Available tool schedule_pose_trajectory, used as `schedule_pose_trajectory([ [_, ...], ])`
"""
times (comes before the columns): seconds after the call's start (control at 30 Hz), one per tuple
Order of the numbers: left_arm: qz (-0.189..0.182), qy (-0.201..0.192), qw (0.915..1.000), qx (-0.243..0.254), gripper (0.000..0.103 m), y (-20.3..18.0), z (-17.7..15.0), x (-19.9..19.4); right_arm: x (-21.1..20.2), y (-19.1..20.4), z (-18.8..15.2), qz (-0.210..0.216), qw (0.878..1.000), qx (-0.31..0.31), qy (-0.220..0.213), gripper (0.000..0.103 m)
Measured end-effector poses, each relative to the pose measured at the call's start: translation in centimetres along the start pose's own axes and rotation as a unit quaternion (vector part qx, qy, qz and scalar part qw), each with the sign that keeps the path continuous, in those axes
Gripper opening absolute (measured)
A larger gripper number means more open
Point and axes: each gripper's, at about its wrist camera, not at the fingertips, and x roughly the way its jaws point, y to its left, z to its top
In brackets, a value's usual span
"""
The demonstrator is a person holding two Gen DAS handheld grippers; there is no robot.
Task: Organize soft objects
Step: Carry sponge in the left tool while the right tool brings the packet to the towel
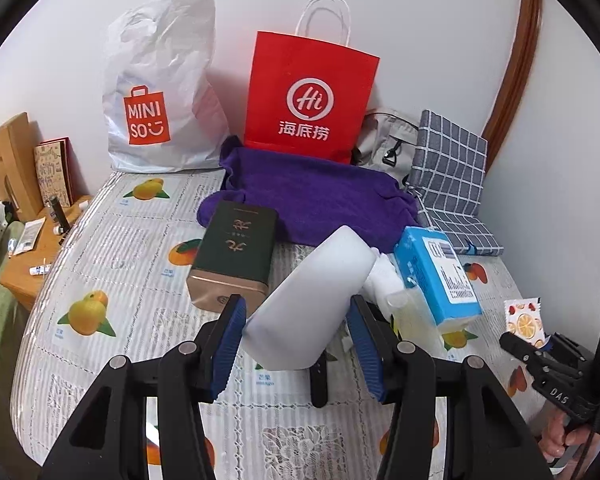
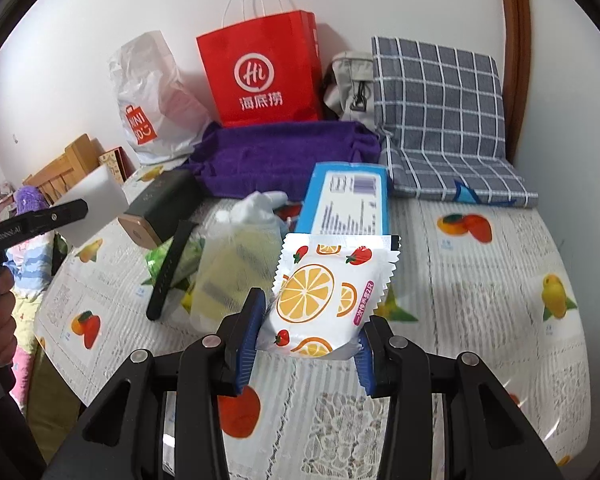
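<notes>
The left wrist view showed the left tongs (image 1: 296, 334) clamped on a white foam block (image 1: 308, 300), both blue pads pressed against its sides, the block raised off the bed (image 1: 112, 248). Beyond it a green tin (image 1: 236, 252) lay on the fruit-print cover, with a purple towel (image 1: 312, 204) behind and a blue tissue pack (image 1: 436, 276) to the right. At that view's right edge the right tongs (image 1: 536, 344) appeared from the side, a corner of the orange-print packet (image 1: 524, 316) sticking up from them, with a hand on the grip below; only part of the packet showed there. The right wrist view gave the packet (image 2: 324, 296) whole: a white pouch with orange slices and strawberries, gripped low down between the right tongs (image 2: 308, 344), lifted above the cover. That view also showed what the foam block hid from the other camera: a black strap (image 2: 172, 268) lying across a green wrapper (image 2: 164, 260), beside a clear bag (image 2: 236, 272) with something yellow inside. The left tongs (image 2: 72, 212) entered at its left edge with the foam block (image 2: 96, 208) seen end-on. Against the wall in both views stood a white bag (image 1: 160, 92), a red bag (image 1: 308, 92), a grey pouch (image 1: 388, 140) and a checked cushion (image 1: 452, 160).
</notes>
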Motion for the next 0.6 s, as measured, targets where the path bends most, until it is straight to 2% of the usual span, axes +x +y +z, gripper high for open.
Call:
schedule_pose_trajectory([
  [0.3,0.011,0.003,0.9999,-0.008,0.05,0.8,2.0,1.0,1.0,0.5,3.3,0.007,1.0,-0.012,-0.005,0.041],
  [0.6,0.016,0.002,0.9998,-0.008,0.05,1.3,4.6,2.6,3.9,0.1,6.8,0.003,1.0,-0.01,0.015,0.041],
])
